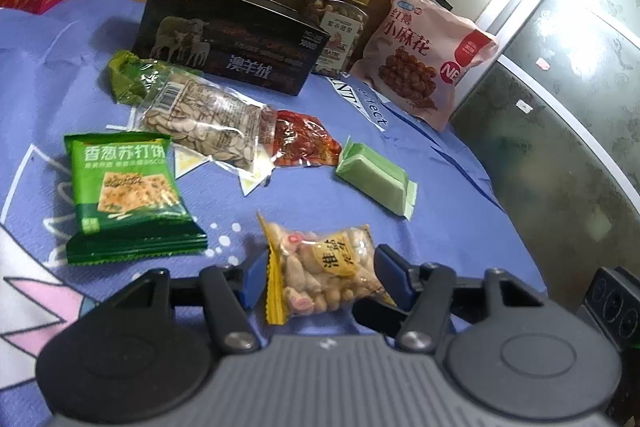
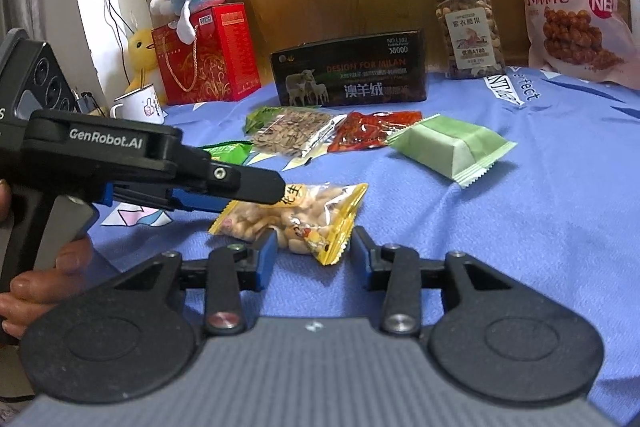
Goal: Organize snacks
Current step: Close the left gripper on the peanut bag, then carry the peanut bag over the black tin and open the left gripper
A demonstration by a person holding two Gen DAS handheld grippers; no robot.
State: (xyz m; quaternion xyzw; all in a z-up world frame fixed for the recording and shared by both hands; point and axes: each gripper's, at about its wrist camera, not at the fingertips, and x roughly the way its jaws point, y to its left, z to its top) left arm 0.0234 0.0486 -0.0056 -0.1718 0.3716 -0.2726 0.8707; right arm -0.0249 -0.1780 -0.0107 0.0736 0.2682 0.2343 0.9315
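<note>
A yellow-edged clear packet of peanuts (image 1: 324, 267) lies on the blue cloth (image 1: 440, 227). My left gripper (image 1: 320, 279) straddles it, blue pads close beside its two ends with no squeeze showing. In the right wrist view the same packet (image 2: 296, 215) has its near corner between the pads of my right gripper (image 2: 314, 253), small gaps on both sides. My left gripper (image 2: 264, 193) reaches in from the left over the packet's far end, a hand on its handle.
On the cloth lie a green cracker pack (image 1: 124, 195), a seed bag (image 1: 200, 115), a red packet (image 1: 304, 143) and a pale green bar (image 1: 374, 179). Behind stand a black box (image 1: 228, 39), a nut jar (image 1: 336, 27) and a pink bag (image 1: 424, 55). A red gift bag (image 2: 208, 55) and a mug (image 2: 140, 105) stand back left.
</note>
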